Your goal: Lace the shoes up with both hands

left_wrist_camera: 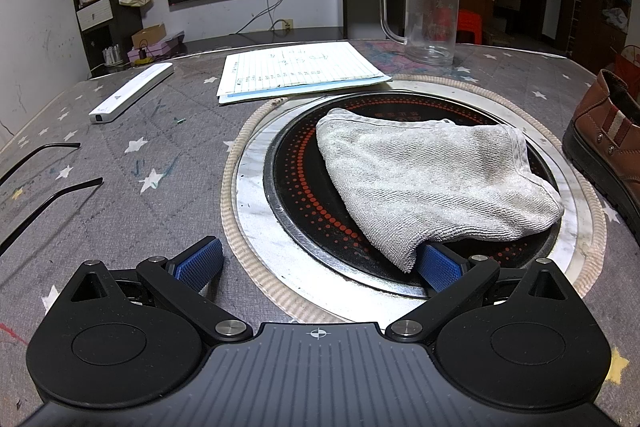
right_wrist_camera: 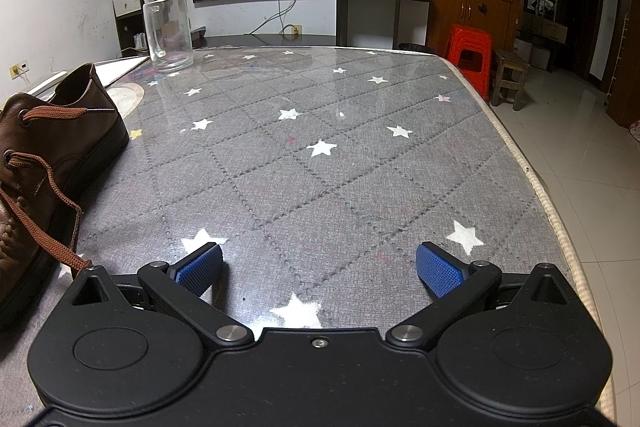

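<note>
Hovering with left tongs [left_wrist_camera: 318, 263] spread wide over a grey cloth [left_wrist_camera: 432, 183] on the table [left_wrist_camera: 160, 131], gripping nothing. Holding right tongs [right_wrist_camera: 320, 269] likewise spread and empty above bare table surface. Sitting between both tools: brown leather shoe [right_wrist_camera: 48, 147], its brown lace [right_wrist_camera: 44, 203] trailing loose toward the right tool. Risking a snagged lace under the right tool body, or a cloth corner catching in the left tongs during approach.

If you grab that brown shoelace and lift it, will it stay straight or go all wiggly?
Probably wiggly. The shoelace already droops in loose curves down the side of the brown shoe, so it looks soft and floppy. It seems woven and flat, so the right gripper should hold it without much slipping.
</note>
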Tool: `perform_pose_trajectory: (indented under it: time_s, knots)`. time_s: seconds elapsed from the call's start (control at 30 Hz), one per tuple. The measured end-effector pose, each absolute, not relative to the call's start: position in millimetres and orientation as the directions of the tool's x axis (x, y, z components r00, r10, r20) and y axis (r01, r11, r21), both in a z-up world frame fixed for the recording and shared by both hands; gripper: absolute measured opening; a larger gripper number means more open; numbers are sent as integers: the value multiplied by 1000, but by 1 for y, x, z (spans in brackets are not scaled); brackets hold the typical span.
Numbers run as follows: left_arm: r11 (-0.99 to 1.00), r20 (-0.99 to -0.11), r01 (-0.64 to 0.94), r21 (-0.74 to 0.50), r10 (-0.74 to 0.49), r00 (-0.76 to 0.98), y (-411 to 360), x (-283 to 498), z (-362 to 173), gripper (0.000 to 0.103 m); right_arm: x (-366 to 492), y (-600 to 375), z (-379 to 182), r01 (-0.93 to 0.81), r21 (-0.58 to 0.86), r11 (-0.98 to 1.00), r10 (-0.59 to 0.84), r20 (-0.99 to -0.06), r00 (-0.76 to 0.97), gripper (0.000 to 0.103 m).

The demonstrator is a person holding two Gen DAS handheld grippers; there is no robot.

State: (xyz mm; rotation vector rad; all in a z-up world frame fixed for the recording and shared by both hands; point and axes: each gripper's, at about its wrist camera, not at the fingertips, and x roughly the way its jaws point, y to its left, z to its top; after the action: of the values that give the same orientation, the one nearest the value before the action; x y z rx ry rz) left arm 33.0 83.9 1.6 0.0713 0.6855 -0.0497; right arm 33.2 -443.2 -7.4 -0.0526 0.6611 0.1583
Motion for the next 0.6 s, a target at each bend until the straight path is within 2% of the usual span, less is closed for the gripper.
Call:
perform_pose_trajectory:
  time_s: [0.6]
  knots:
    - [996, -634, 69, 49, -22, 773, 86, 35, 1, 103, 33, -443, -7, -163, 2, 987, 129, -615, 778, 103]
